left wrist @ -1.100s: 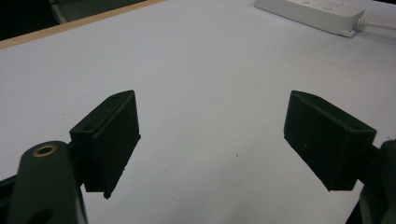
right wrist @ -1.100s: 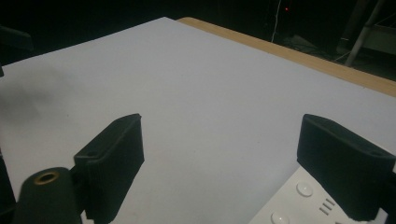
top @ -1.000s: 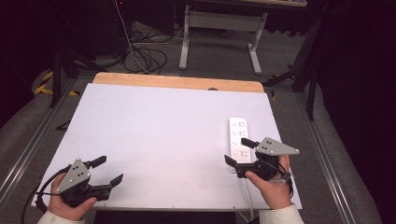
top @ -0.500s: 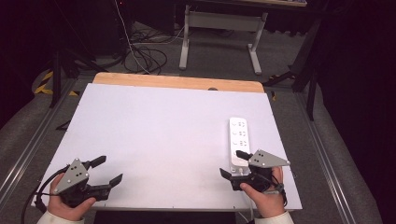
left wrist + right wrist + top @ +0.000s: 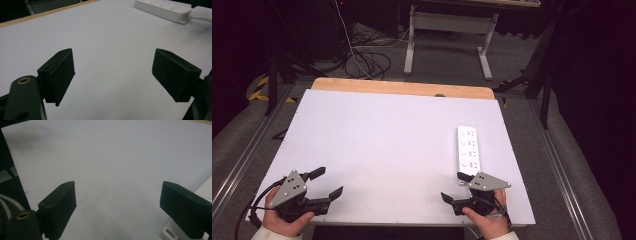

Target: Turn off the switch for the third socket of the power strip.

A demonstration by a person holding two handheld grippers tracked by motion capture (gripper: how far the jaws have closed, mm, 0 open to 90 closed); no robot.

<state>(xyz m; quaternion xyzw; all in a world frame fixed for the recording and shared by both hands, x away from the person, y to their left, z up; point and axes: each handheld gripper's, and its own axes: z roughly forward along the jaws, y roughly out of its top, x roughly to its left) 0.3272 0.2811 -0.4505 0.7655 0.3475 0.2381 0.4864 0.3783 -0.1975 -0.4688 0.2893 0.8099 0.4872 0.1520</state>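
A white power strip lies lengthwise on the right side of the white tabletop. My right gripper is open just in front of the strip's near end, close to the table's front edge. In the right gripper view the jaws stand wide apart over bare table, and the strip's mounting tab shows beside the right jaw. My left gripper rests open at the front left corner. Its jaws hold nothing, and the power strip lies far off at the top right.
A wooden strip runs along the table's far edge. Metal rails flank the table on both sides. Behind it are a desk frame and loose cables on the floor. The strip's white cord trails off to the right.
My right gripper has pulled back toward the front edge and slightly left, away from the power strip's near end. The left gripper has stayed in place.
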